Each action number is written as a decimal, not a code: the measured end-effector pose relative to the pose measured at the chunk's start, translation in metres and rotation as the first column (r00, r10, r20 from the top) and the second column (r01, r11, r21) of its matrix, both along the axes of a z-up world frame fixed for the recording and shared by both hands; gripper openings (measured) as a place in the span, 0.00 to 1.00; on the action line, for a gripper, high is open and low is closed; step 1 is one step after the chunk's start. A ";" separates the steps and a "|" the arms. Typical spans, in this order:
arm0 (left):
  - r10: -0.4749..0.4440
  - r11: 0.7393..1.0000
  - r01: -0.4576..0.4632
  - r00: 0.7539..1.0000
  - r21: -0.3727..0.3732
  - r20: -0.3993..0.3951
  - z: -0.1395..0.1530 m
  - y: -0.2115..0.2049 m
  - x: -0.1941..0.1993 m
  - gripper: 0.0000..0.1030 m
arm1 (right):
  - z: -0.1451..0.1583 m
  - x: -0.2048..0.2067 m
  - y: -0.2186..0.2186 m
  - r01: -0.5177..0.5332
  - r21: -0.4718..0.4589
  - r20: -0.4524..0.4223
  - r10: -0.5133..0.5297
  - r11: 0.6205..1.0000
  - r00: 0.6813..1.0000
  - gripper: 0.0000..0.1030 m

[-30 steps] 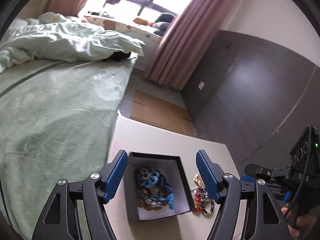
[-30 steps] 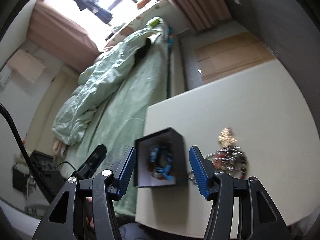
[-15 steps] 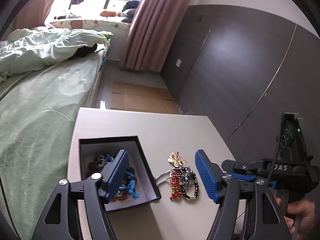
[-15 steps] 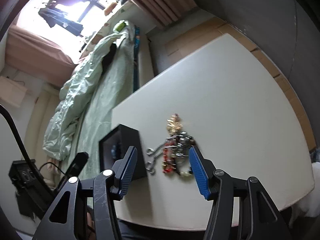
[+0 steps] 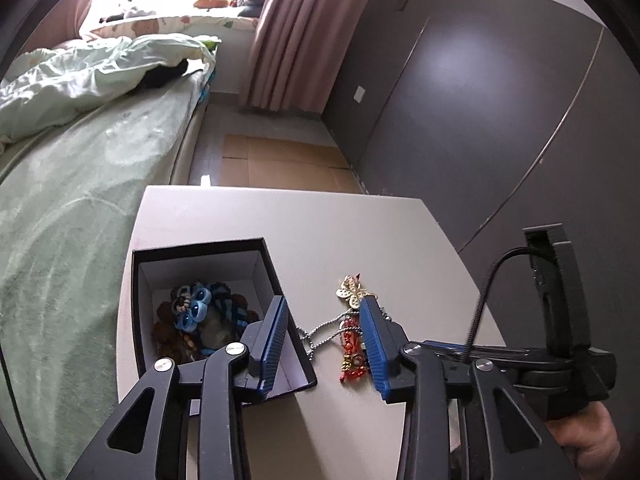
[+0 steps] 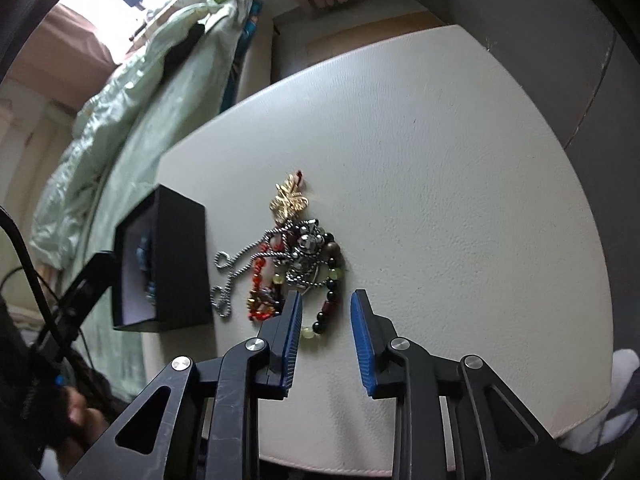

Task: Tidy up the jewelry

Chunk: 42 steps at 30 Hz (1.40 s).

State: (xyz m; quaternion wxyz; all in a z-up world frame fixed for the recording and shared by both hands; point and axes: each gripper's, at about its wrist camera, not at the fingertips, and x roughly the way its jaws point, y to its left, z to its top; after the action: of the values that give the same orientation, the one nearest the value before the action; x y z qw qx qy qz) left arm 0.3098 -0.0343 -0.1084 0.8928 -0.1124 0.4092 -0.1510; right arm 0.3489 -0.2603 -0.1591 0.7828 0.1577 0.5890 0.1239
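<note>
Evidently the step in hand is a pick from the loose jewelry pile (image 6: pixel 296 264), which lies on the cream table (image 6: pixel 440 160) just beside the black box (image 6: pixel 176 264). That box already holds blue and brown pieces (image 5: pixel 200 320), so the sorting looks partly done. The right gripper (image 6: pixel 324 332) hangs over the near end of the pile, its jaws closing with the beaded bracelet (image 6: pixel 330 300) between them; the pads are not yet pressing on the beads. The left gripper (image 5: pixel 324 340) straddles the box's right wall and the silver ball chain (image 5: pixel 320 330), its jaws also closing, gripping nothing that can be seen. A gold butterfly brooch (image 6: pixel 289 199) sits at the pile's far end. Next, I judge, the right jaws must settle lower and pinch the bracelet alone, since chain and red beads (image 6: pixel 260 292) are tangled with it and could drag along.
</note>
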 end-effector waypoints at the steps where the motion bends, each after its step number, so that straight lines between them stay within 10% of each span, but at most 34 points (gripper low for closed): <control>1: 0.007 1.000 -0.007 1.000 0.003 -0.007 -0.001 0.001 0.001 0.37 | -0.002 0.001 0.001 -0.004 -0.010 -0.005 0.004 1.000 1.000 0.25; 15: 0.050 0.998 -0.051 0.997 -0.021 -0.053 -0.008 0.013 0.015 0.37 | -0.009 -0.006 0.035 -0.111 -0.306 0.031 0.126 0.945 0.992 0.09; 42: -0.331 0.929 0.353 0.927 0.114 -0.177 -0.026 -0.102 0.038 0.37 | 0.042 -0.052 -0.096 0.213 0.166 0.203 -0.245 0.963 0.948 0.09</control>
State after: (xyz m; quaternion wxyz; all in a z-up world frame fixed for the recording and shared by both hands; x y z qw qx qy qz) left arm 0.3481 -0.1368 -0.1341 0.8240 0.0140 0.5002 -0.2657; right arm 0.2974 -0.3561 -0.1175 0.8394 0.2655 0.4656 0.0903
